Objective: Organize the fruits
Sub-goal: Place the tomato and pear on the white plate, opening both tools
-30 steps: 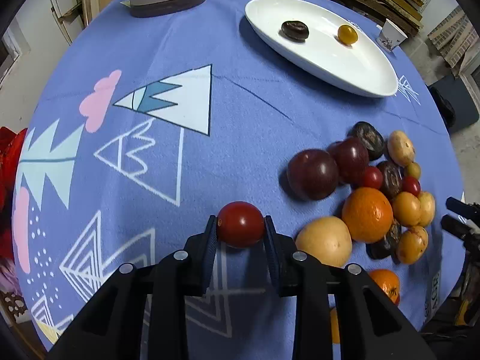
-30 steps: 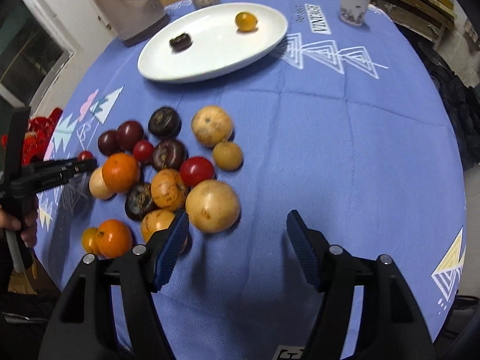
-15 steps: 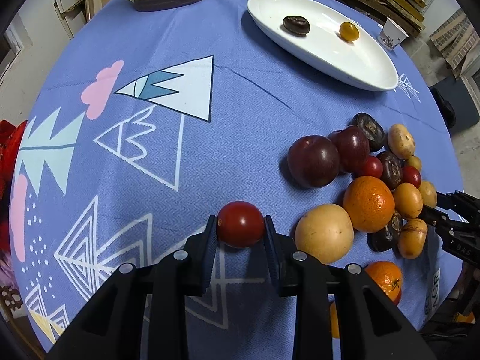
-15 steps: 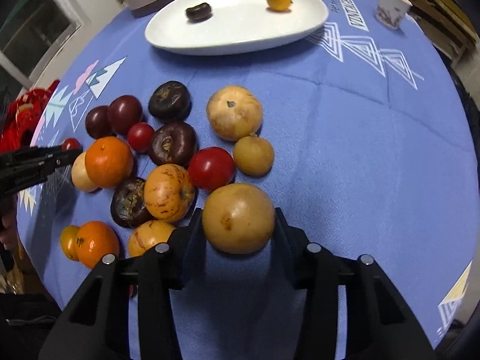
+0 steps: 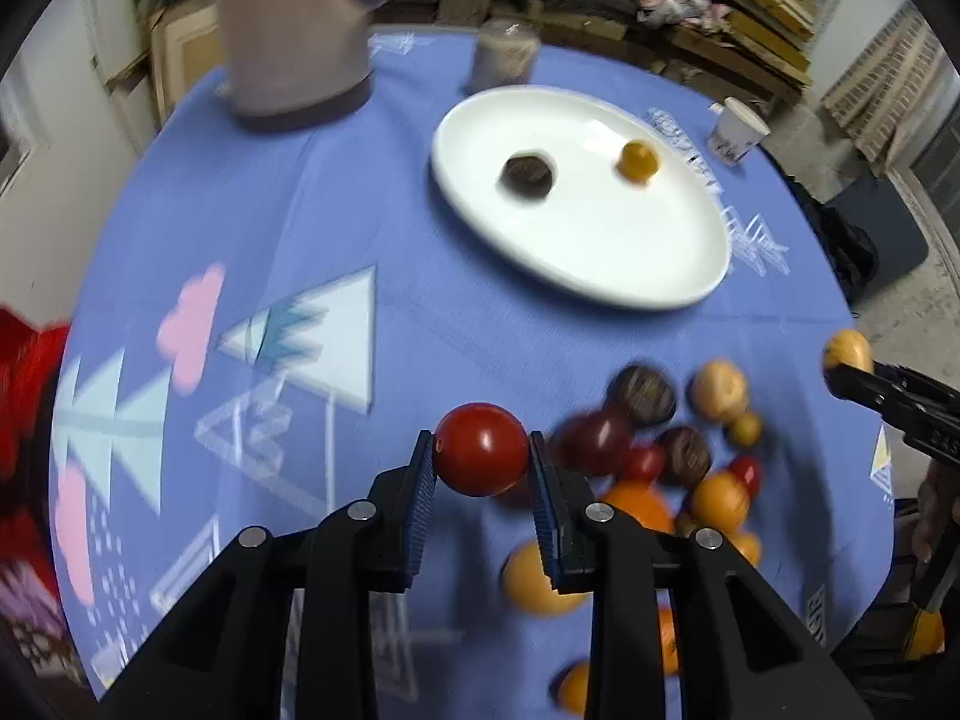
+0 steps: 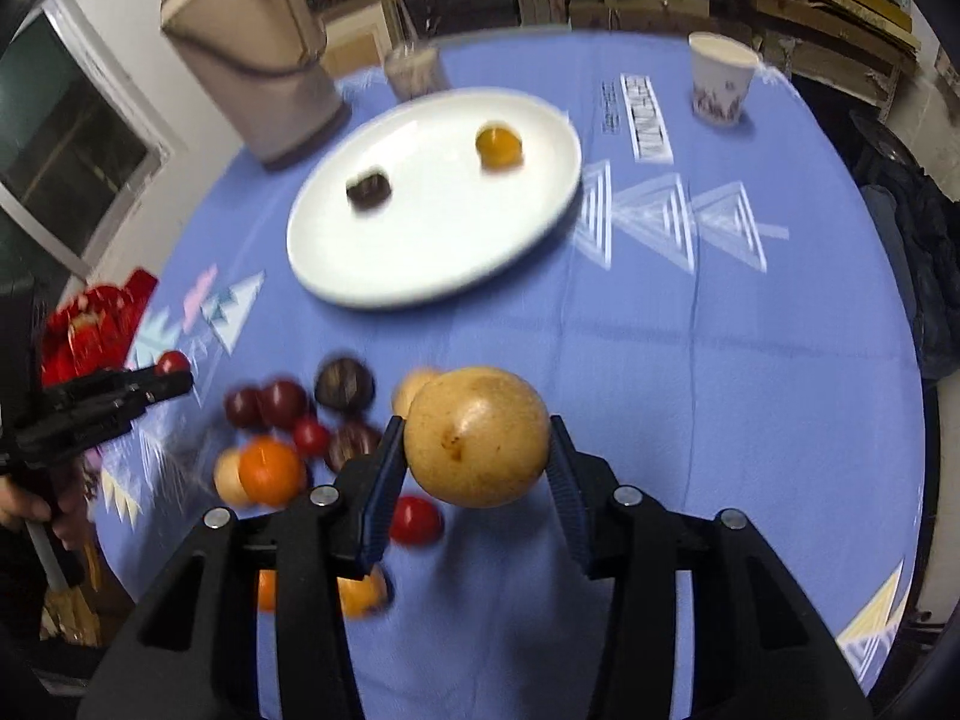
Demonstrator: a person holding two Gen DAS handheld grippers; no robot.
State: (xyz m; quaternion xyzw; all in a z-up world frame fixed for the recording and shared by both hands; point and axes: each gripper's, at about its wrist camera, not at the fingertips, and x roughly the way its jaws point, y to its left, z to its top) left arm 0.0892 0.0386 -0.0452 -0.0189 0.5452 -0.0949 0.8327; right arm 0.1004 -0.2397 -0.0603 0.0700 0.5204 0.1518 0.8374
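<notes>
My left gripper (image 5: 480, 468) is shut on a red tomato (image 5: 480, 449) and holds it above the blue tablecloth. My right gripper (image 6: 477, 450) is shut on a large tan round fruit (image 6: 477, 437), lifted off the cloth. A white oval plate (image 5: 600, 264) at the back holds a dark fruit (image 5: 528, 174) and a small yellow fruit (image 5: 638, 161); it also shows in the right wrist view (image 6: 420, 252). A pile of several mixed fruits (image 5: 672, 462) lies on the cloth between the grippers.
A beige jug (image 5: 294, 30) and a jar (image 5: 503, 57) stand at the back of the round table. A paper cup (image 6: 720, 81) stands at the back right. Red cloth (image 6: 96, 324) lies off the left edge.
Both grippers have lifted with their fruits and tilted up toward the plate. The right gripper, which closed on the tan fruit half a second ago, now holds it off the cloth.
</notes>
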